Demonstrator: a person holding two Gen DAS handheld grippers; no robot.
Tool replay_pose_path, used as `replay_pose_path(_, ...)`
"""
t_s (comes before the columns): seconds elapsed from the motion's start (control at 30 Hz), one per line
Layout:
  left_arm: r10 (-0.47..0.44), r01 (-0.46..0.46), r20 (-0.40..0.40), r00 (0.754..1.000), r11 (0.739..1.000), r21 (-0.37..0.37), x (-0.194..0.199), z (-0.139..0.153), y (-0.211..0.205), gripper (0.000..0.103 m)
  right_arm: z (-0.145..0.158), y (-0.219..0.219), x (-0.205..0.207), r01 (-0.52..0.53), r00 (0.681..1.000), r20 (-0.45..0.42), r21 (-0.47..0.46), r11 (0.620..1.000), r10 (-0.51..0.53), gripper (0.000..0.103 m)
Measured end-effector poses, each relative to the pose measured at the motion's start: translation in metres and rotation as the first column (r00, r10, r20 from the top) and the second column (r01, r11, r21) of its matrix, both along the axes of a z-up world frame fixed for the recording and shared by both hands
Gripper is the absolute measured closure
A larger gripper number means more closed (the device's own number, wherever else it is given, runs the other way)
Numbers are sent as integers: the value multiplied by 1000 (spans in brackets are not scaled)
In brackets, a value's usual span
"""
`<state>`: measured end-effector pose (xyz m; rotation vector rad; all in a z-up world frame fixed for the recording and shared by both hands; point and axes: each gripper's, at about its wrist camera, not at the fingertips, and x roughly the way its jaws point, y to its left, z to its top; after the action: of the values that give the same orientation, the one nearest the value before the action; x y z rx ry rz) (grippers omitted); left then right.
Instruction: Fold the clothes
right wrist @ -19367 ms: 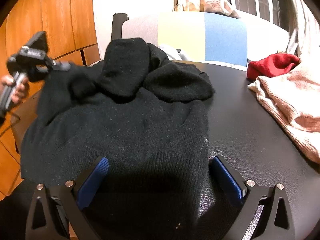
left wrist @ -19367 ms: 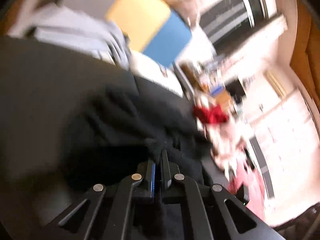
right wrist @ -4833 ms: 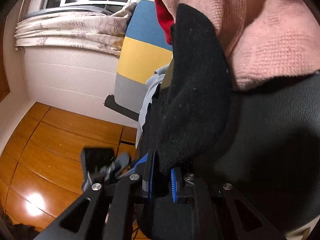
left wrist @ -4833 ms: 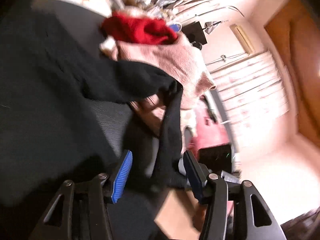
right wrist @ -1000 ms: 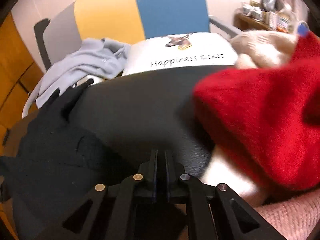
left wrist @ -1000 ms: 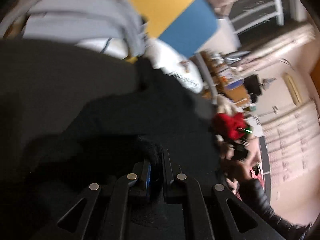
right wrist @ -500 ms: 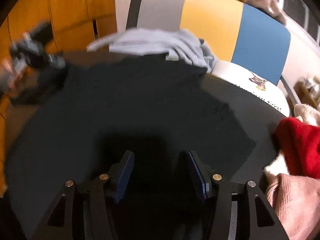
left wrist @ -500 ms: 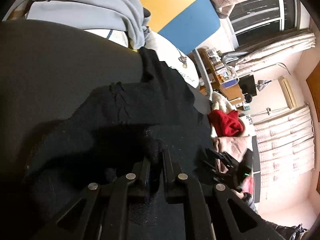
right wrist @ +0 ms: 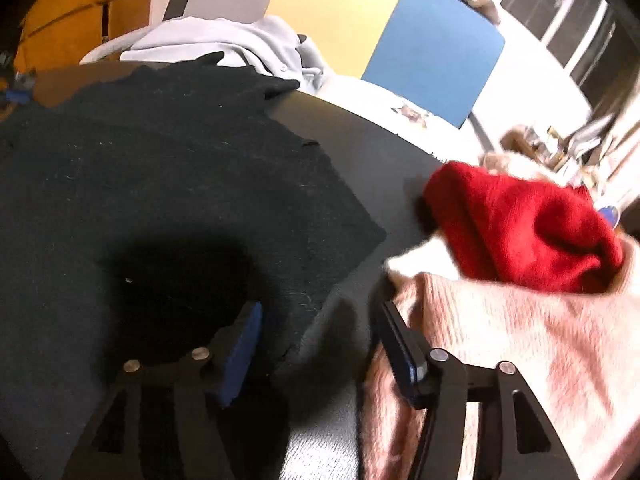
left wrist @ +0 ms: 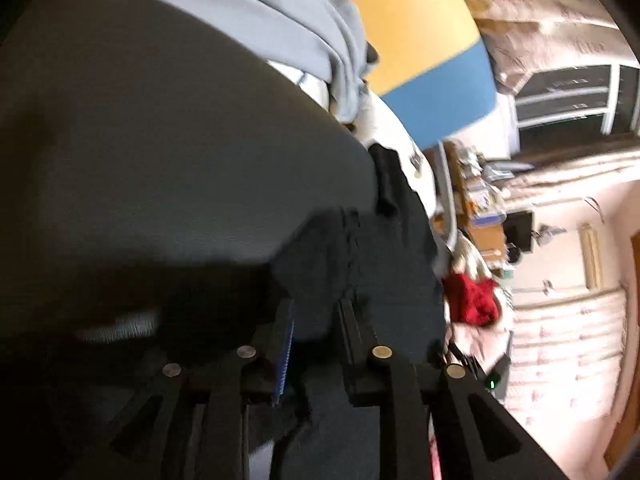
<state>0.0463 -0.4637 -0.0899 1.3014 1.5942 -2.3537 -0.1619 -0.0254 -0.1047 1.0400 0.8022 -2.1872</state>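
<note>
The black sweater [right wrist: 168, 184] lies spread flat on the dark table [right wrist: 360, 148], filling the left half of the right wrist view from nine to twelve o'clock, its near corner reaching down between the fingers. The right gripper [right wrist: 318, 320] stands released, its jaws opening; the sweater's edge sits in the gap, but the pads do not press on it. A red garment [right wrist: 516, 232] rests at three o'clock on a pink knit [right wrist: 520, 344], which lies against the right-hand finger. A grey garment [right wrist: 224, 40] lies draped at twelve o'clock before a yellow-and-blue chair back [right wrist: 380, 28]. In the left wrist view, the left gripper [left wrist: 316, 312] is slackening, its jaws opening with black fabric between them; whether the pads touch it cannot be told through the blur.
</note>
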Motion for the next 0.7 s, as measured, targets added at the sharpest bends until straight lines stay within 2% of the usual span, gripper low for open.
replay_pose_path(0.03,-12,12,-10,1000,1000,6,5,-1,5,74,1,0,2,-8,1000,4,-5,1000,8,39)
replay_pose_path(0.1,-4,4,-14,1000,1000,15,15,-6,8,72,5,-2,6,-24,1000,17,-27,999,25,38)
replay_pose_path(0.27,67,-60,-46,997,989,138,34,-26,-4,70,25,-17,16,-83,994,61,-170,982,95,29)
replay_pose_path(0.37,27,-17,-55,998,984,177,24,-31,7,70,35,-46,13,-133,983,87,-255,958,159,29)
replay_pose_path(0.43,-13,22,-51,999,983,184,12,-33,18,70,37,-71,9,-169,975,94,-276,946,201,25)
replay_pose_path(0.5,-22,29,-45,999,988,153,4,-32,23,71,32,-97,4,-196,968,104,-256,947,228,21)
replay_pose_path(0.57,-19,24,-69,997,997,71,-2,-21,27,82,24,-114,3,-204,967,110,-206,957,229,21)
replay_pose_path(0.6,-18,20,-98,995,1000,17,-5,-12,29,85,19,-120,0,-202,970,105,-168,965,221,21)
replay_pose_path(0.67,-31,19,-176,984,997,-71,-9,10,34,97,9,-126,-5,-188,977,85,-102,977,197,21)
replay_pose_path(0.7,-43,18,-217,975,993,-114,-10,23,36,97,7,-122,-6,-170,983,54,-76,982,175,21)
